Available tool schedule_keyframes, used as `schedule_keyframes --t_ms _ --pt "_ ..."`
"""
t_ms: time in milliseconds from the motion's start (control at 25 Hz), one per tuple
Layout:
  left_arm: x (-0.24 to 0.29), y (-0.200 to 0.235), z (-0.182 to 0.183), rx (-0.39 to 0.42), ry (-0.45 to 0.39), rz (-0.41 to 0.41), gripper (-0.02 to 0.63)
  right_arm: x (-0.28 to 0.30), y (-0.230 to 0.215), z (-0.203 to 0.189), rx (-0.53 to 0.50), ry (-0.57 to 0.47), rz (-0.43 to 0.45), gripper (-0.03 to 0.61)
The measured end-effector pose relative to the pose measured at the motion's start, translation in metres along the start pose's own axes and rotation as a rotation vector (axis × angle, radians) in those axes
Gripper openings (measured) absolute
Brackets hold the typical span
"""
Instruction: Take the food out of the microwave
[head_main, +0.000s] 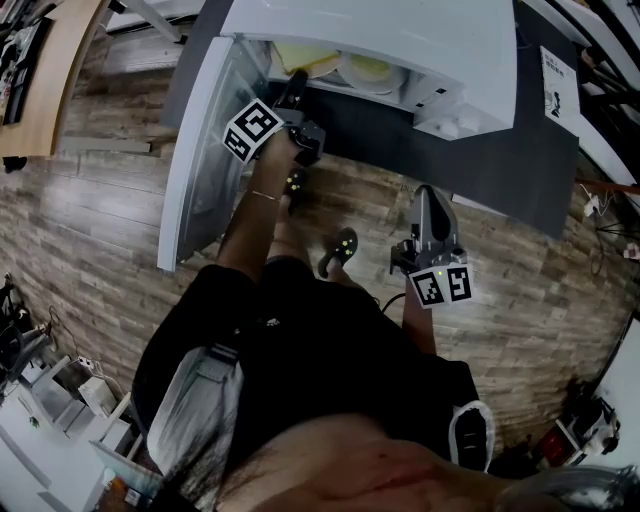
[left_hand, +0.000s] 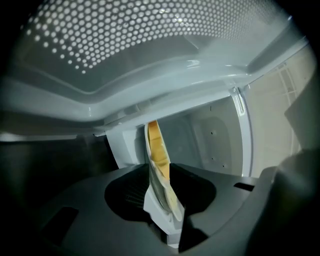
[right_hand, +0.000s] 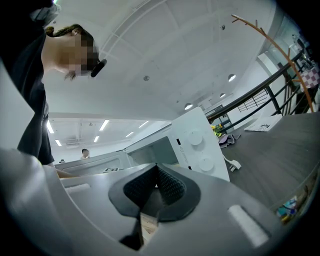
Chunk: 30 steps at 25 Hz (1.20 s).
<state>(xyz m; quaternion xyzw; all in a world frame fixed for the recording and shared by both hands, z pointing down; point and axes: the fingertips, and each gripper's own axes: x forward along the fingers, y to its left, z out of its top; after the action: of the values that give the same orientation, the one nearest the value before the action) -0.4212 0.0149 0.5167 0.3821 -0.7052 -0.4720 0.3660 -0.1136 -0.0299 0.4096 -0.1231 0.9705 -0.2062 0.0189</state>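
1. The left gripper (head_main: 297, 82) reaches into the open cavity of the white box-shaped microwave (head_main: 400, 30), with its jaws spread as wide as they go.
2. The left gripper view shows the rim of a round white plate (left_hand: 156, 202) standing between those jaws. The plate carries flat yellow food (left_hand: 161, 147) and is seen edge-on. Bare ribbed pad shows to the left of the rim, so the jaws are not clamped on it. Whether the rim brushes the other jaw cannot be told.
3. To the left of this gripper, the microwave's white door (head_main: 200, 150) hangs swung wide open. Its dotted screen (left_hand: 115, 45) fills the upper part of the left gripper view.
4. Beyond the left gripper's tips lies the pale back wall (left_hand: 210, 140) of the cavity.
5. The microwave sits on a dark grey tabletop (head_main: 500, 170), which runs on to the right of the left gripper.
6. The right gripper (head_main: 428, 192) is held well apart to the right, outside the microwave and near the table's edge. Its jaws are closed together with nothing between them. Ahead of it, its own view shows the microwave's front panel with two round white knobs (right_hand: 197, 147).
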Motion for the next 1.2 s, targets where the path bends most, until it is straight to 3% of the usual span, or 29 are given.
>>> schedule_keyframes --t_ms 640,840,1200 --pt "0.010 0.006 0.002 -0.150 -0.044 -0.092 0.110 -0.003 -0.004 0.000 0.007 -0.003 -0.026 -0.003" --pt "0.009 0.005 0.005 -0.156 -0.063 -0.106 0.034 -0.004 -0.004 0.000 0.011 0.001 -0.032 -0.003" --pt "0.005 0.003 0.007 -0.229 -0.078 -0.126 0.021 -0.005 -0.003 -0.002 0.016 0.003 -0.035 -0.003"
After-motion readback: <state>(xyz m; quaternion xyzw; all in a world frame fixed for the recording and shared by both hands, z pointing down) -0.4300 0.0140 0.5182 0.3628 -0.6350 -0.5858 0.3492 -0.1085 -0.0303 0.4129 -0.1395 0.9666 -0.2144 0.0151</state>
